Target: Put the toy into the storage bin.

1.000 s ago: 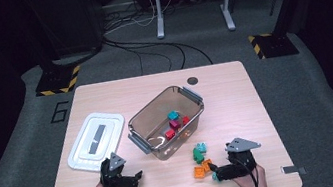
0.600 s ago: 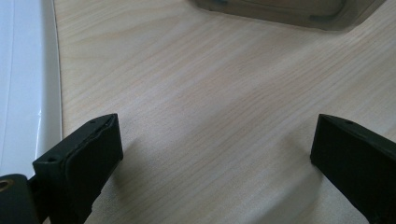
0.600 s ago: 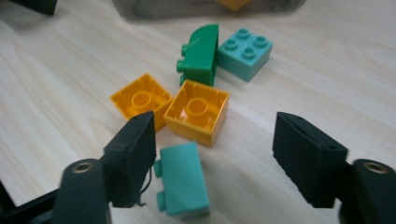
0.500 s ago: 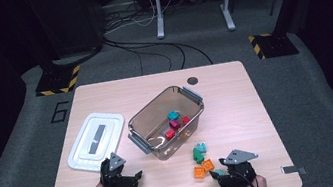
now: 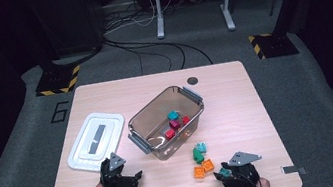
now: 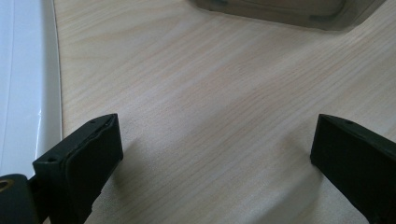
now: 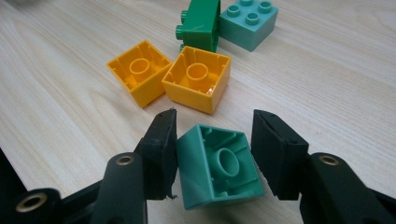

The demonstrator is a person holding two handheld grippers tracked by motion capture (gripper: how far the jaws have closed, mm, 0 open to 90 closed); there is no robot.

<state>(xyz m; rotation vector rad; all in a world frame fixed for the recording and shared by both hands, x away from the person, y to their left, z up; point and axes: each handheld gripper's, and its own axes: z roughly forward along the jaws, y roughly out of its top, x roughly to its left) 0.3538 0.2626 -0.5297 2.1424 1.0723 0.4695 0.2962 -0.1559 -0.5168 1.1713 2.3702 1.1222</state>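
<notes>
Partway through, by the look of it: four small plastic bricks already down inside the clear brown plastic bin [image 5: 141,123] at mid-table — one teal, three red or dark red. Still out on the pale wooden table [image 5: 235,92]: two orange hollow bricks [image 7: 169,77] lying open side up, a dark green brick [image 7: 201,21] on its side, a light teal studded brick [image 7: 246,21] just beyond it, all clustered just near-right of the bin. White flat plastic lid [image 5: 96,140] off, resting to the left of the bin; probably the last step, once the bricks are in.

Now the brick in hand: a green hollow plastic brick [image 7: 219,168], open side showing, sitting between the jaws of the right gripper [image 7: 214,149] at the near right edge of the table. Left jaw touching its side, right jaw just beside the other side — closing or lightly pinching; hard to call a firm hold. Orange pair just beyond it, close but apart.

Left gripper [image 6: 212,154] spread wide, nothing between the jaws, low over bare table near the lid's edge, bin's near corner farther ahead.
</notes>
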